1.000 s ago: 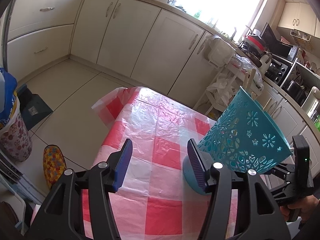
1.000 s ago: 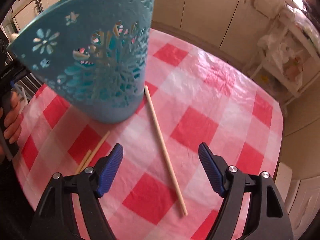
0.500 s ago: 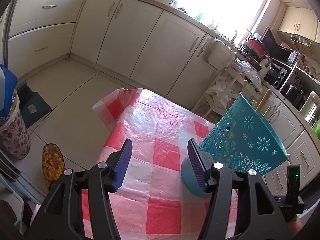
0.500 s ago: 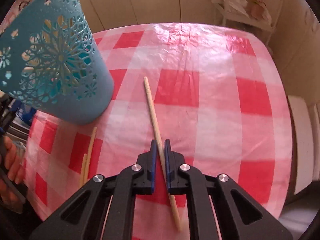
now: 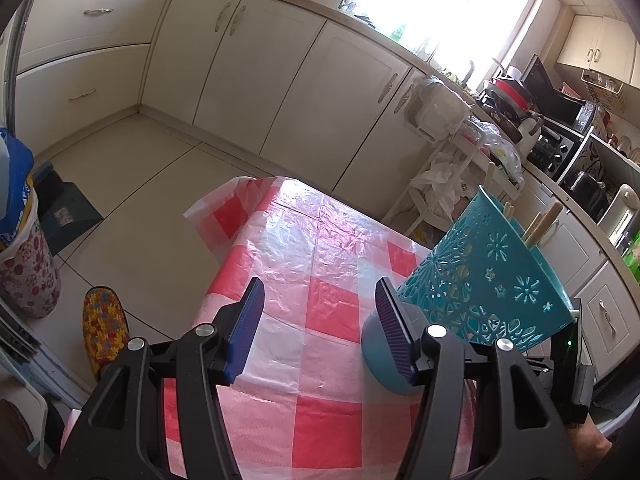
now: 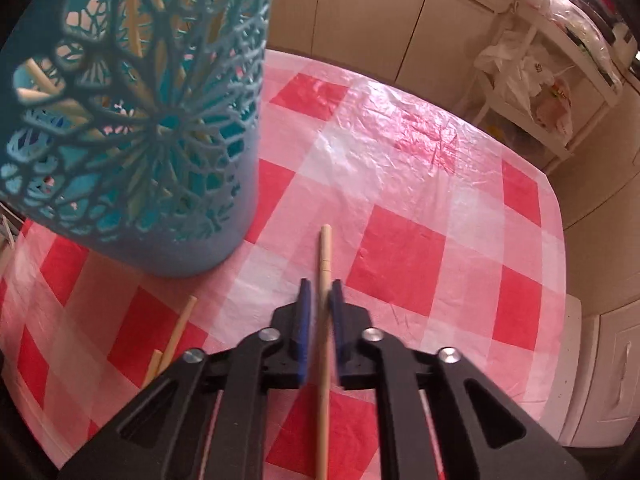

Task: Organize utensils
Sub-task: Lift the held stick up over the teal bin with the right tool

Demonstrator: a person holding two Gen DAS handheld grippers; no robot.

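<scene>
Daylight enters through the window [image 5: 448,4], which is overexposed to white. Glare streaks the plastic tablecloth [image 5: 304,236] on the desk. Both fisheye views bend straight cabinet lines and darken to black at the corners. The teal utensil holder [image 6: 132,128] appears soft and slightly blurred at close range.

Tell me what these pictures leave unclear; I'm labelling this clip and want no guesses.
- Wooden stick in the right gripper: near end cut off by the right wrist view's bottom edge.
- Two sticks left of it: lower ends hidden behind the gripper body.
- Teal holder: its rim is cut off there; how many utensils are inside cannot be counted through the lattice.
</scene>
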